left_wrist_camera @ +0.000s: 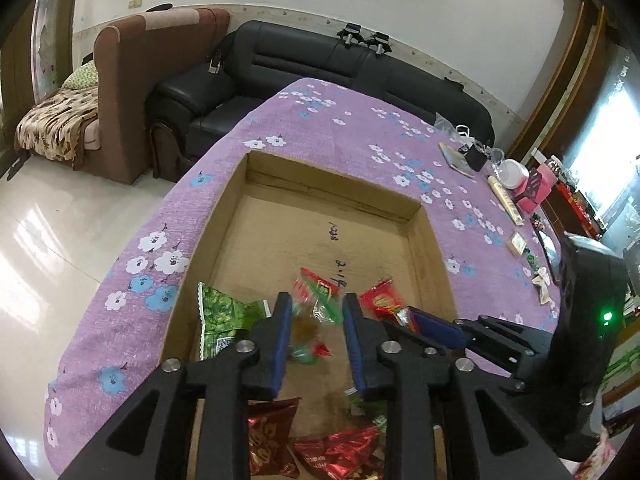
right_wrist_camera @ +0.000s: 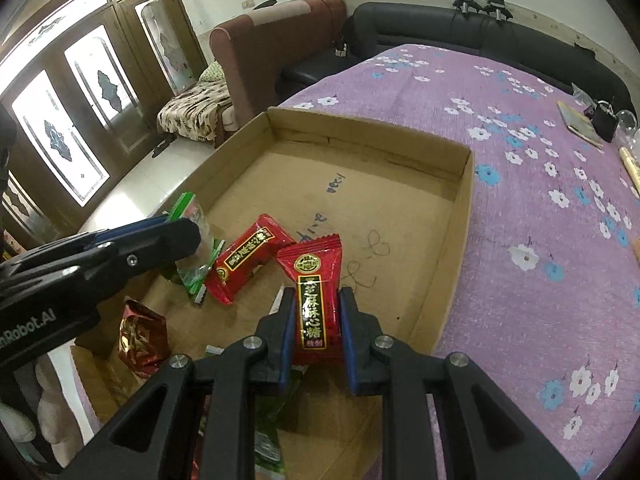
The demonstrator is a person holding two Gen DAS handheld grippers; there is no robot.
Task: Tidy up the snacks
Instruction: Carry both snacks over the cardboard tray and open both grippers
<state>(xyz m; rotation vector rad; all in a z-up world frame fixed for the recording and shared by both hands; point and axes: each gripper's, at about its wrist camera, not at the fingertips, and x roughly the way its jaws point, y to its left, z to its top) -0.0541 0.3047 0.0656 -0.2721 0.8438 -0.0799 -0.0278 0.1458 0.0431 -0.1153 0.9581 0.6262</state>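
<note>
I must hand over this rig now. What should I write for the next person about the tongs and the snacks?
Left tongs: around a clear green-edged packet inside the cardboard box; grip not clear.
Right tongs: shut on a red candy packet, over the box.
Done: another red packet, a green packet and a dark foil packet lie in the box.
Left: release both packets into the box; small items on the cloth may be snacks too.
</note>
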